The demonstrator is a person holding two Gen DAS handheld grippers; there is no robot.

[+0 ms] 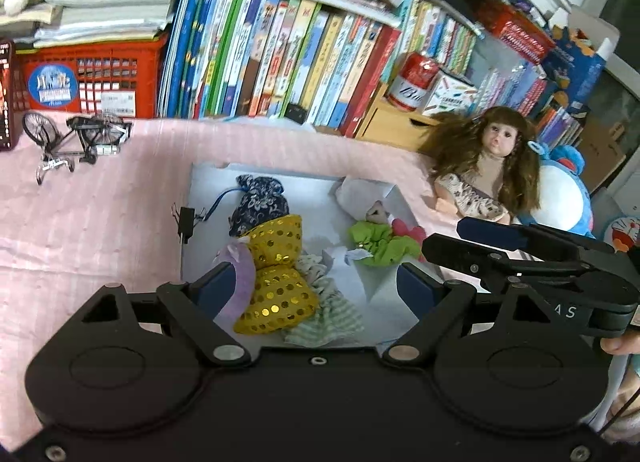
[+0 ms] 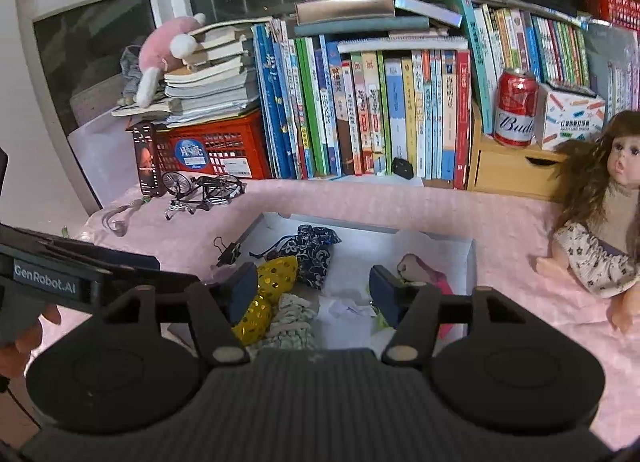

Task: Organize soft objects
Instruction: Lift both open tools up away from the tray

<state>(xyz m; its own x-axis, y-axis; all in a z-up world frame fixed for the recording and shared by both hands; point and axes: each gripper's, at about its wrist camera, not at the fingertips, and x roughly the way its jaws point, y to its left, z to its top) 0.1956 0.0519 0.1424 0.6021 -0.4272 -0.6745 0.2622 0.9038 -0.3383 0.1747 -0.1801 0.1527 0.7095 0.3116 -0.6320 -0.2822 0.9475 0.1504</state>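
Note:
A shallow white box (image 1: 208,182) (image 2: 440,240) on the pink cloth holds soft things: a blue floral pouch (image 1: 260,204) (image 2: 316,258), a yellow sequin bow (image 1: 276,274) (image 2: 268,290), a purple pouch (image 1: 240,282), green striped cloth (image 1: 332,314) (image 2: 292,322) and a small doll in green and pink (image 1: 380,238) (image 2: 420,270). My left gripper (image 1: 316,286) hovers open over the bow, holding nothing. My right gripper (image 2: 314,290) hovers open over the box, empty; it also shows in the left wrist view (image 1: 472,240). A long-haired doll (image 1: 484,166) (image 2: 600,218) sits right of the box.
Books (image 1: 280,54) (image 2: 380,110), a red crate (image 1: 92,82) (image 2: 216,150) and a red can (image 1: 412,80) (image 2: 516,106) line the back. A model bicycle (image 1: 76,138) (image 2: 204,190) stands at back left. A binder clip (image 1: 186,220) (image 2: 230,252) lies by the box. A blue plush (image 1: 568,194) sits behind the doll.

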